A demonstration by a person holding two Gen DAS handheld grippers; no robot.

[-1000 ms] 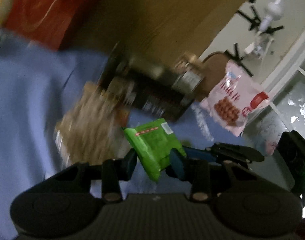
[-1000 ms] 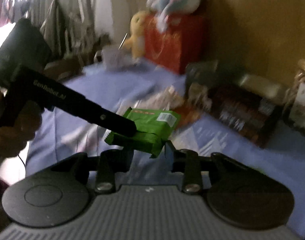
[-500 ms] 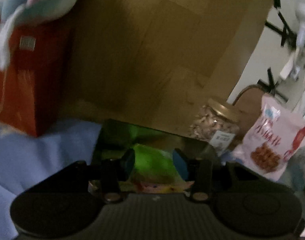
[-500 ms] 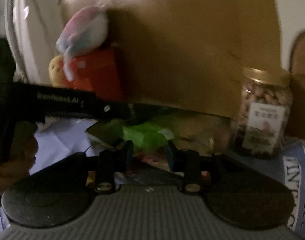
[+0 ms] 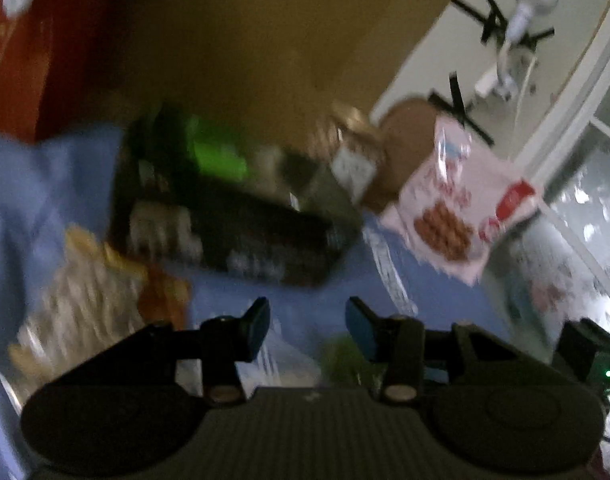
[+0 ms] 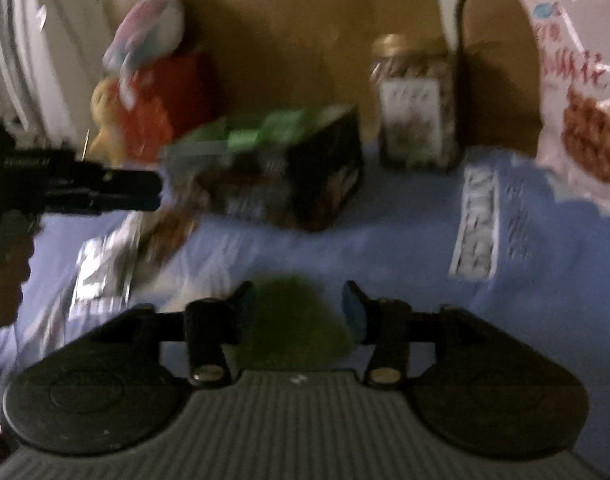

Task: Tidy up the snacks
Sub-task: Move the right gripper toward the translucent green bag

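Note:
A bright green snack packet (image 5: 217, 156) (image 6: 273, 128) lies in the top of the dark open box (image 5: 233, 232) (image 6: 305, 184) on the blue cloth. My left gripper (image 5: 307, 326) is open and holds nothing, a little back from the box; the right wrist view shows it at the left (image 6: 105, 188). My right gripper (image 6: 297, 306) is opening. A blurred dark green packet (image 6: 293, 320) lies low between its jaws, apparently on the cloth, and no pad presses on it. That packet (image 5: 345, 360) also shows beside the left gripper's right finger.
A nut jar (image 6: 417, 108) and a pink snack bag (image 5: 457, 208) (image 6: 577, 92) stand right of the box. A silvery snack bag (image 5: 85, 300) (image 6: 105, 264) lies left of it. A red box with soft toys (image 6: 161, 100) and a brown board (image 5: 265, 40) are behind.
Both grippers have drawn back from the box, and the green packet they carried now lies in it. The right jaws have widened. A second green packet shows between them.

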